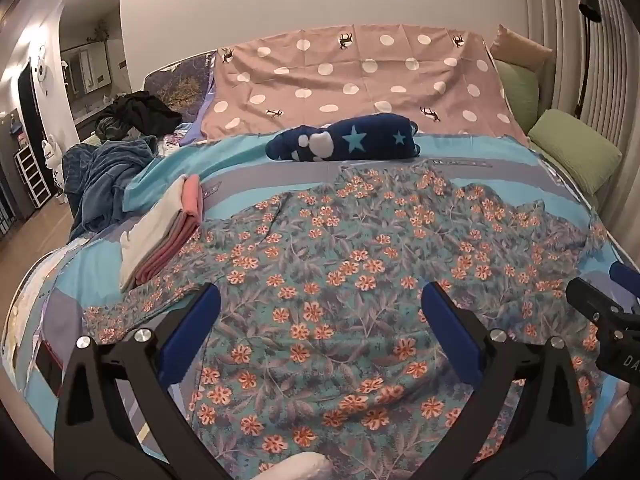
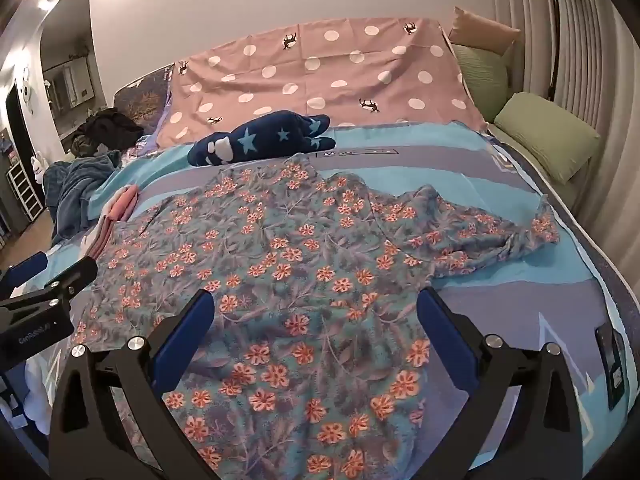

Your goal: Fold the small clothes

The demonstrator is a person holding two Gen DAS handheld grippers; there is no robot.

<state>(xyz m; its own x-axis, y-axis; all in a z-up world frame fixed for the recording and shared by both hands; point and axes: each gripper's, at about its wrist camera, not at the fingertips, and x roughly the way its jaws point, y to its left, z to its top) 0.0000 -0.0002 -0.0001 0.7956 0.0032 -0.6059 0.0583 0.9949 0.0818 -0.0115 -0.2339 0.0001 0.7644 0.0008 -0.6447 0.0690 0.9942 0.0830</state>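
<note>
A teal garment with orange flowers (image 1: 344, 264) lies spread flat on the bed, and also shows in the right wrist view (image 2: 304, 264); one sleeve reaches right (image 2: 516, 232). My left gripper (image 1: 320, 300) is open and empty above the garment's near left part. My right gripper (image 2: 316, 308) is open and empty above its near right part. The right gripper shows at the right edge of the left wrist view (image 1: 604, 296); the left gripper shows at the left edge of the right wrist view (image 2: 48, 280).
A stack of folded pink and white clothes (image 1: 164, 228) lies left of the garment. A navy star-patterned bundle (image 1: 348, 140) lies behind it. A blue blanket (image 1: 104, 176) and dark clothes (image 1: 140, 114) sit far left. Green pillows (image 1: 576, 152) line the right edge.
</note>
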